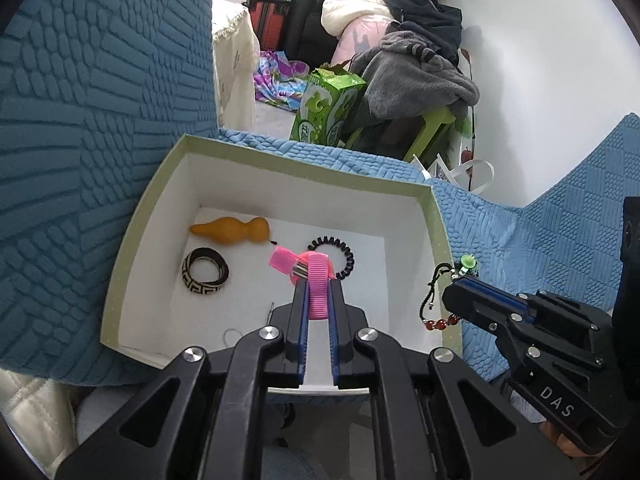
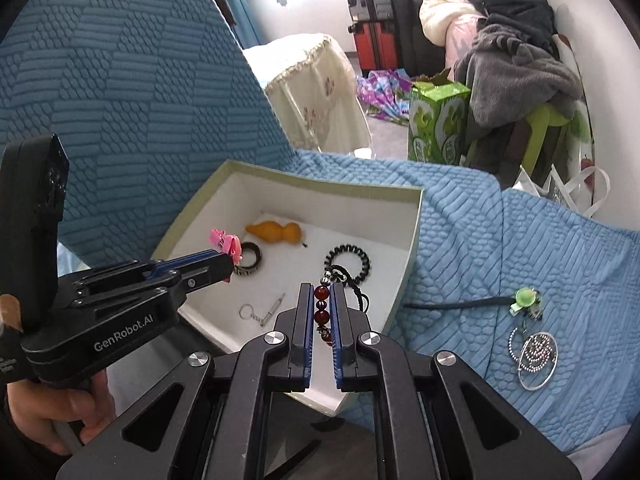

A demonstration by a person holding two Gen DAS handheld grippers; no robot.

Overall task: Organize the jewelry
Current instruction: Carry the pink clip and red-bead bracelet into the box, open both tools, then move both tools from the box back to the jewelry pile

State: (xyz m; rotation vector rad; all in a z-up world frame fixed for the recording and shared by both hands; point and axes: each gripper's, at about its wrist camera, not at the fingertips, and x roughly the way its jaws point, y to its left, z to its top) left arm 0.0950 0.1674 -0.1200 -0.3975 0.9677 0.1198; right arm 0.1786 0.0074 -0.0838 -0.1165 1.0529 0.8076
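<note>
A white box with a green rim (image 1: 168,184) (image 2: 412,232) lies on the blue sofa cover. In it are an orange gourd (image 1: 230,231) (image 2: 276,232), a black-and-cream ring band (image 1: 205,271) (image 2: 250,262), a black coil hair tie (image 1: 334,256) (image 2: 348,264) and a small key ring (image 2: 260,312). My left gripper (image 1: 318,284) (image 2: 230,264) is shut on a pink ribbon hair clip (image 1: 310,272) (image 2: 226,242) over the box. My right gripper (image 2: 322,300) (image 1: 454,294) is shut on a red bead bracelet with a black cord (image 2: 322,304) (image 1: 436,312) above the box's right side.
On the cover right of the box lie a green-flower hair clip (image 2: 524,300) and a silver beaded hoop (image 2: 536,356). The sofa back (image 1: 100,100) rises on the left. Beyond the sofa edge are a green carton (image 1: 328,108), a stool piled with clothes (image 1: 420,72) and suitcases (image 2: 372,20).
</note>
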